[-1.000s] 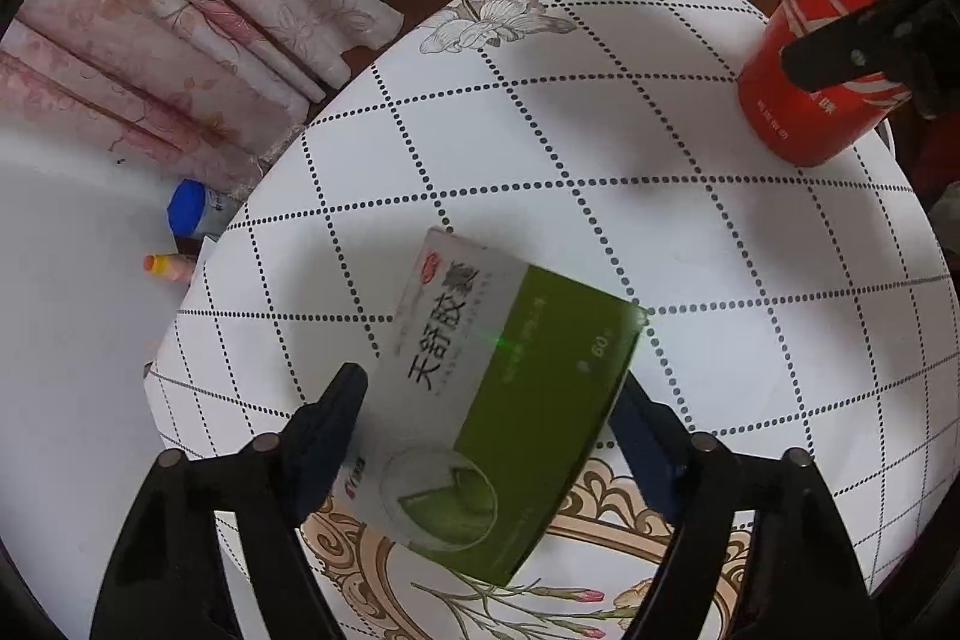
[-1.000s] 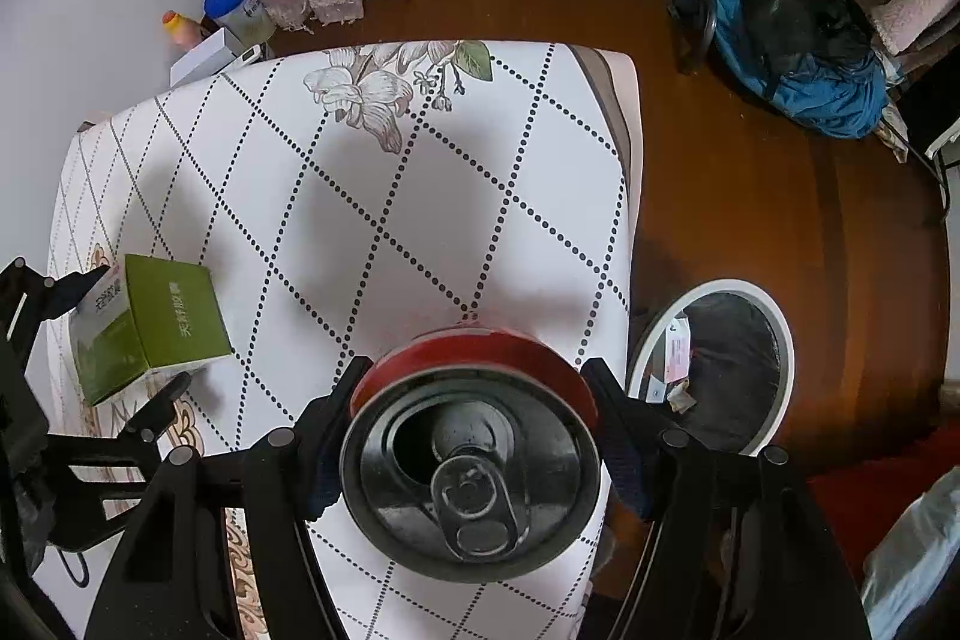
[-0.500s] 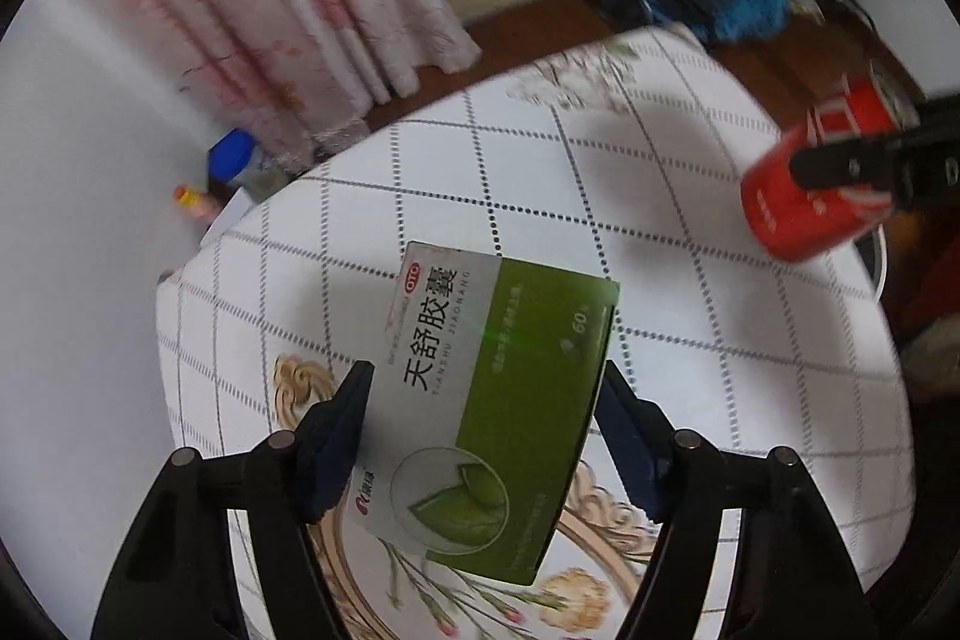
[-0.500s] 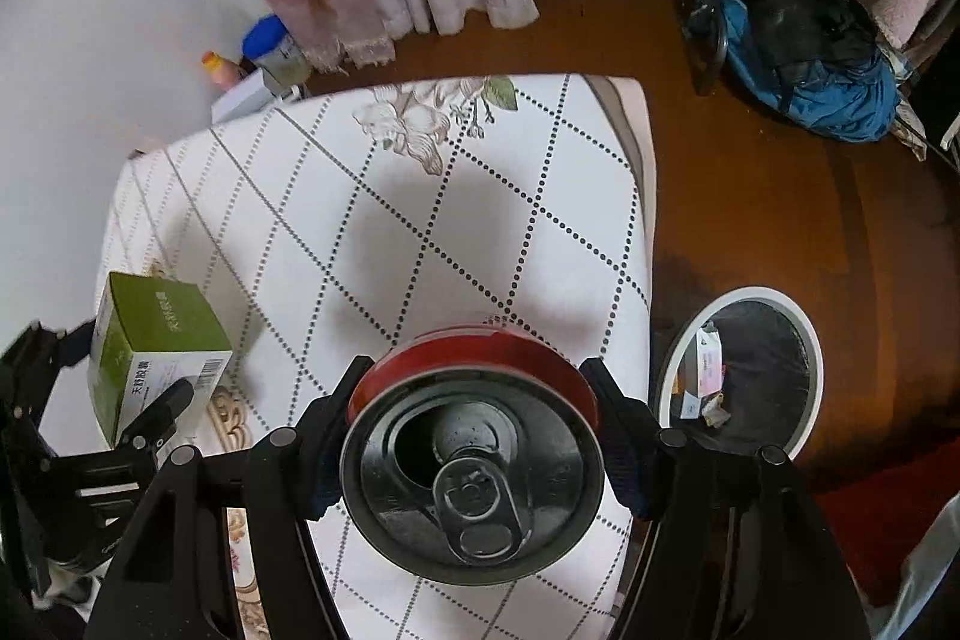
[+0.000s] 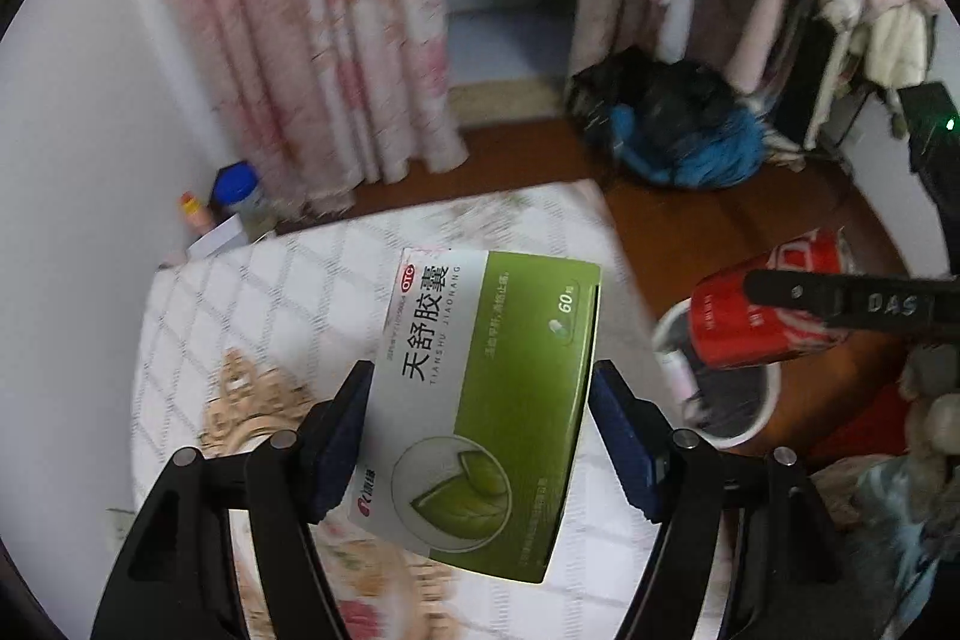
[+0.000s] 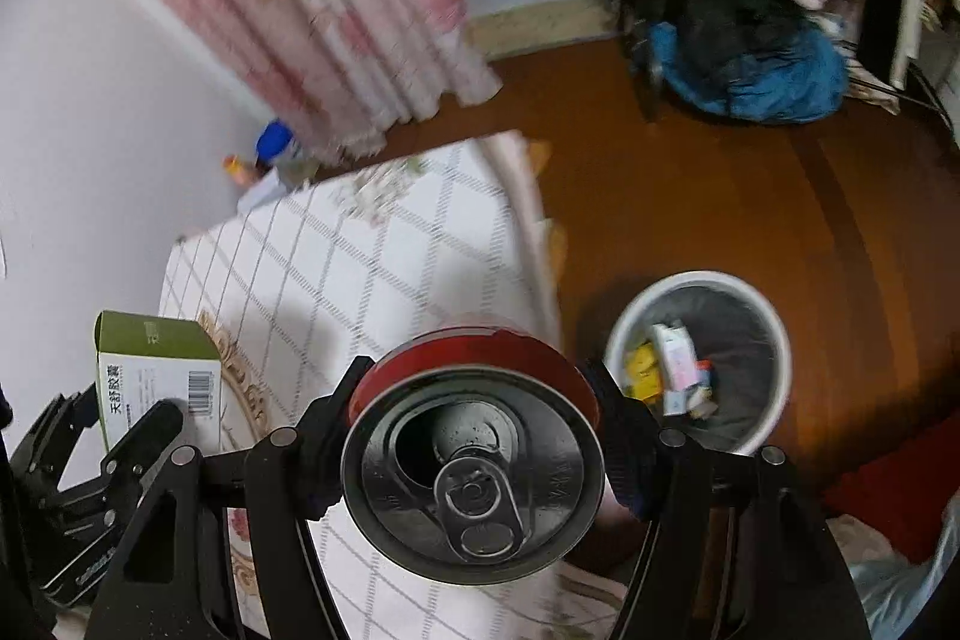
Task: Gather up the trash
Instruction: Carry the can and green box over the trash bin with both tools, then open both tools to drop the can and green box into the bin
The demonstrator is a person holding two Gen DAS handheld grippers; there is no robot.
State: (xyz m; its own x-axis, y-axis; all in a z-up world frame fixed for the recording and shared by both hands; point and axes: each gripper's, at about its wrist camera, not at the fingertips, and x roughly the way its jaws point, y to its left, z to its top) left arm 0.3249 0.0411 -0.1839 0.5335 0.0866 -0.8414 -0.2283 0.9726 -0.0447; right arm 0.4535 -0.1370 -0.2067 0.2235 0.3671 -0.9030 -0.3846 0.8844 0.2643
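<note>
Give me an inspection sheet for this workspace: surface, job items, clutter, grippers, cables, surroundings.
Surface: white diamond-patterned tablecloth, bare where visible.
Job's things: green-and-white cardboard medicine box and opened red soda can, both held; white round trash bin on the floor, already holding packaging.
Clutter: blue-capped bottle by the wall.
Grippers: left gripper shut on box; right gripper shut on can.
Cables: nothing seen.
Surroundings: pink floral curtain, blue-and-black bag, wooden floor.

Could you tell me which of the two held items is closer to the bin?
The red can in the right claw, beside the white bin; the green box is over the table.
</note>
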